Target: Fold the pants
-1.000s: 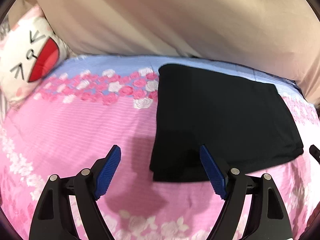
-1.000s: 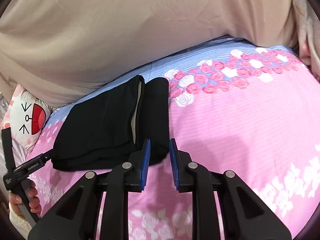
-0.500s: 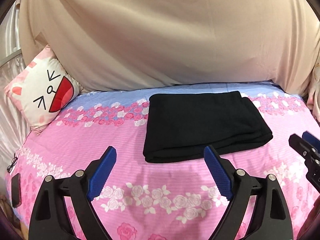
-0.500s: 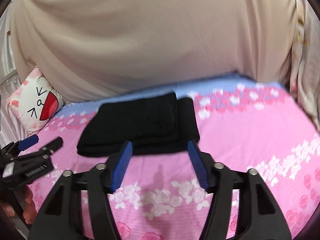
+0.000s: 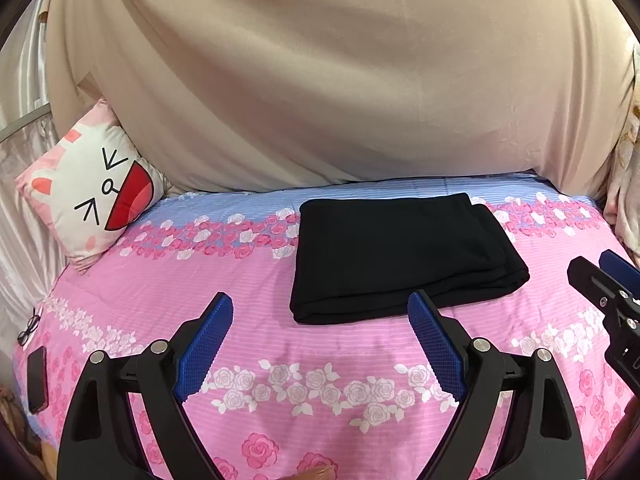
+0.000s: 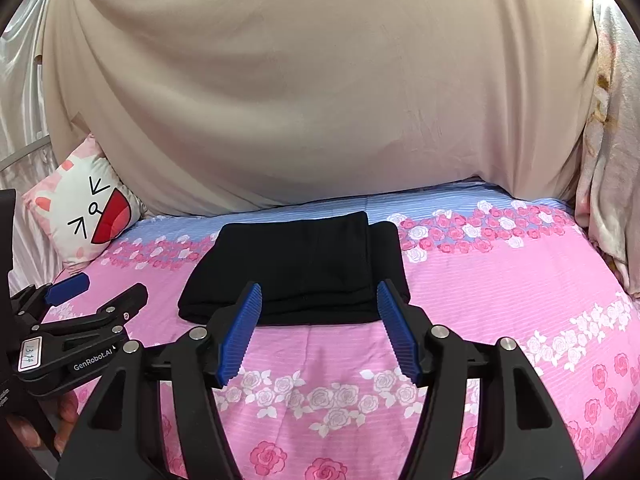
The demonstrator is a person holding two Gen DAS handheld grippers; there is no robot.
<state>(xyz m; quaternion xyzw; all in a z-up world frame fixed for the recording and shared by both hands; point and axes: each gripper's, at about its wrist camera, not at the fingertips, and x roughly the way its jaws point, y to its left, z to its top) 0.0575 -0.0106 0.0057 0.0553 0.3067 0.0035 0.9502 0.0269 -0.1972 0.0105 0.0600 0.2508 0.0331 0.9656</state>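
Both grippers, left (image 5: 320,344) and right (image 6: 318,330), are held spread and empty above the bed (image 5: 248,276), near the folded black pants (image 5: 400,256).

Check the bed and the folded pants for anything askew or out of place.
Nothing serious. The black pants lie folded on the bedspread, though the top layer stops short of the right edge, leaving a strip uncovered. Glasses and a phone lie at the bed's left edge.
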